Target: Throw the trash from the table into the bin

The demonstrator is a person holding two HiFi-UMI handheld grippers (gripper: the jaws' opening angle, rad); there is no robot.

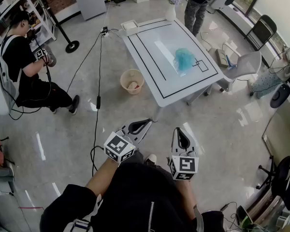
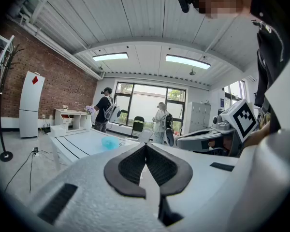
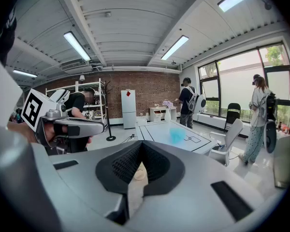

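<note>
Both the left gripper [image 1: 146,123] and right gripper [image 1: 179,131] are empty with jaws together, well apart from the table [image 1: 157,64], so step toward the blue trash [image 1: 185,59] lying on it at one o'clock, opening one gripper early; the bin [image 1: 132,81] stands at eleven.

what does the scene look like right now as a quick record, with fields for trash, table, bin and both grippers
trash: blue crumpled bag, lying on the table
table: white with black lines, far ahead of the grippers
bin: tan basket on the floor by the table's left side, something pale inside
left gripper: jaws together, empty, held close to the body
right gripper: jaws together, empty, beside the left
task state: trash not yet picked up
</note>
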